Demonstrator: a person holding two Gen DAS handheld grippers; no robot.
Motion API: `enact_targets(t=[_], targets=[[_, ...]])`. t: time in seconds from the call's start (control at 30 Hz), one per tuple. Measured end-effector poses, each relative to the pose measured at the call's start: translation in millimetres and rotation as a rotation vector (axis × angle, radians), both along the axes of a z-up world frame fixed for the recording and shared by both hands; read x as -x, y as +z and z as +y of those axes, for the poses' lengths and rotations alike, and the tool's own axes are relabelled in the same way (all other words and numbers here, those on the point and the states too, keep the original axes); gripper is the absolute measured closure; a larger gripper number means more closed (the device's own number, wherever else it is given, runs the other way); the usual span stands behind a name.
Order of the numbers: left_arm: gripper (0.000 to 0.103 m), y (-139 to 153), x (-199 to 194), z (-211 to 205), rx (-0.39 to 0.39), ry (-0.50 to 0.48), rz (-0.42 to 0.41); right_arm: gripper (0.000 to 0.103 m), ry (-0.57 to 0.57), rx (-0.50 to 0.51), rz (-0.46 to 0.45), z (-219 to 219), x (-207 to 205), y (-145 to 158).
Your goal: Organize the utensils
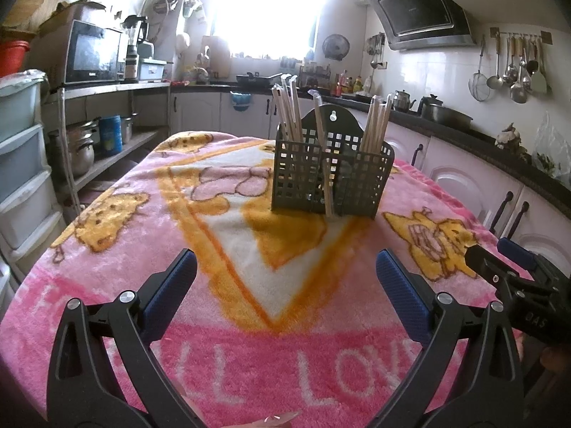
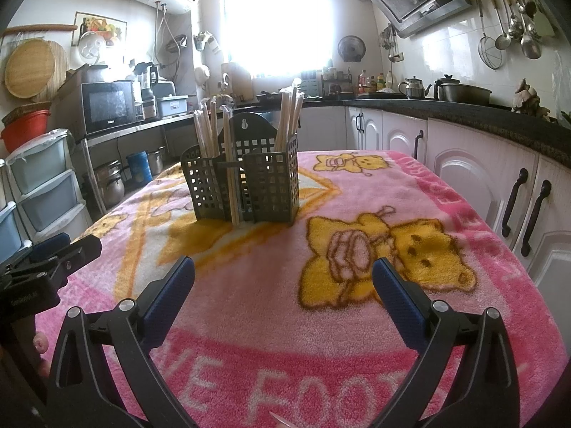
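Note:
A dark grey perforated utensil holder (image 1: pixel 330 174) (image 2: pixel 246 185) stands upright on the pink blanket, with bundles of wrapped wooden chopsticks (image 1: pixel 287 114) (image 2: pixel 291 114) sticking up from its side compartments and one pair in the middle. My left gripper (image 1: pixel 285 271) is open, empty, well short of the holder. My right gripper (image 2: pixel 283 273) is also open and empty, the holder ahead and to its left. The right gripper (image 1: pixel 506 264) shows at the right edge of the left wrist view, and the left gripper (image 2: pixel 53 253) at the left edge of the right wrist view.
The table is covered by a pink bear-print blanket (image 1: pixel 249 339) (image 2: pixel 357 321). White cabinets (image 2: pixel 481 178) with a dark counter run along the right. Shelves with a microwave (image 1: pixel 94 51) and plastic drawers (image 1: pixel 21 149) stand left. Ladles hang on the wall (image 1: pixel 514 67).

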State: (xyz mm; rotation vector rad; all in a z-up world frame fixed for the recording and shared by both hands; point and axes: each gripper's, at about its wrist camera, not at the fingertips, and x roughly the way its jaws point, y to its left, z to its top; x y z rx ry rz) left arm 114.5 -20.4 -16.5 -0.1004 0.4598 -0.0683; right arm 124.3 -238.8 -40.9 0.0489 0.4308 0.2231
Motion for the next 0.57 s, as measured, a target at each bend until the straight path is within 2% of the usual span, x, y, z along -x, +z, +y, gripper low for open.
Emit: enact_targets(t=[0.2,0.3,0.37,0.43,0.57], targets=[[0.011,-1,-4,6,0.000,0.053,0.057,0.006,-0.019,0.013,0.018,-5,-1,2],[0.011,1,-10,21,0.040,0.068,0.070,0.006,-0.045,0.013,0.043,-11,-8,3],[0.011,3,-22,37,0.033,0.097,0.100,0.006,-0.089,0.016,0.076,-22,-18,5],[0.011,3,-45,67,0.012,0.156,0.158,0.006,-0.171,0.076,0.129,-41,-41,7],[0.011,0,-90,129,-0.029,0.269,0.241,0.006,-0.308,0.171,0.332,-91,-106,-7]])
